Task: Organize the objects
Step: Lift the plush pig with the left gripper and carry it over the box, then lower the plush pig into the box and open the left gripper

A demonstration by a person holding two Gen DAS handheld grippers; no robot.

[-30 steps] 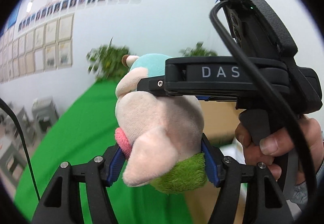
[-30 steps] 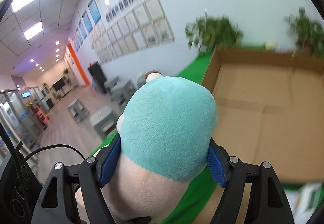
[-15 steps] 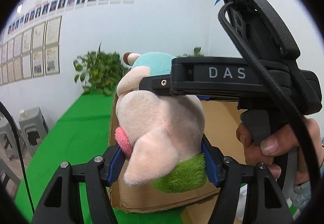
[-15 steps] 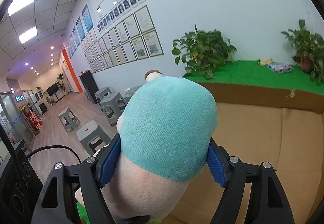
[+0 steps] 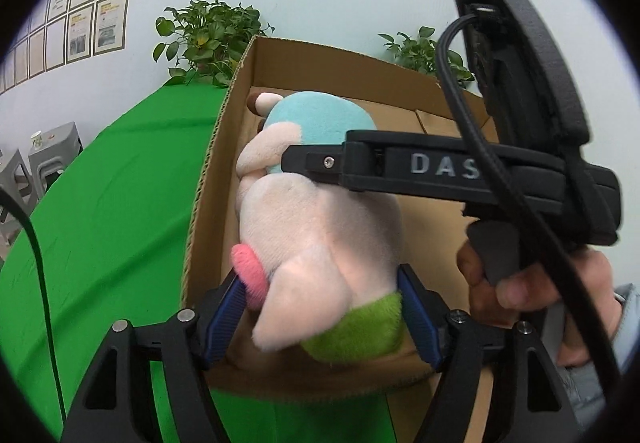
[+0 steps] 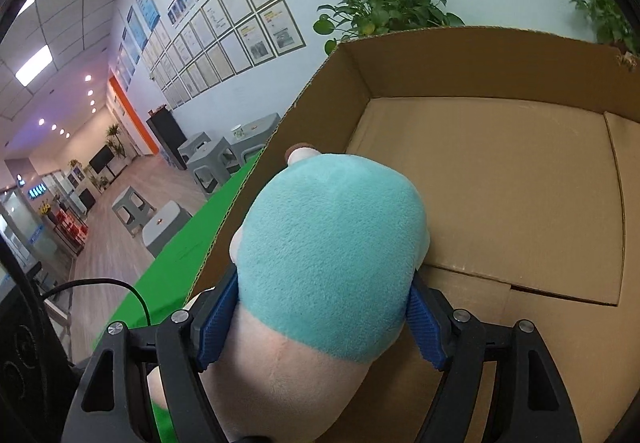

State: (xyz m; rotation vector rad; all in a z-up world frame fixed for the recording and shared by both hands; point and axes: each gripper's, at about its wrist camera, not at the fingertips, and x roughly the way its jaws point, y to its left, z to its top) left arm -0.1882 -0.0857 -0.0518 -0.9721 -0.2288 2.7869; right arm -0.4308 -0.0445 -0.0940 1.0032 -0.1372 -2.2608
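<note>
A plush toy (image 5: 320,235) with a pale pink body, teal cap, pink tail and green base is held by both grippers over an open cardboard box (image 5: 208,179). My left gripper (image 5: 320,311) is shut on its lower body near the green base. My right gripper (image 6: 324,307) is shut on its teal head (image 6: 332,243); its black body marked DAS (image 5: 440,167) crosses the left wrist view. The toy hangs above the box's near left corner, over the bare box floor (image 6: 500,183).
The box stands on a green-covered table (image 5: 100,211). Potted plants (image 5: 204,39) stand behind the box against the white wall. Grey stools (image 6: 168,219) stand on the floor to the left. A black cable (image 5: 36,263) runs along the left side.
Both grippers have carried the toy forward and tilted down. The box, earlier below and ahead, now lies directly beneath the toy with its inside in view.
</note>
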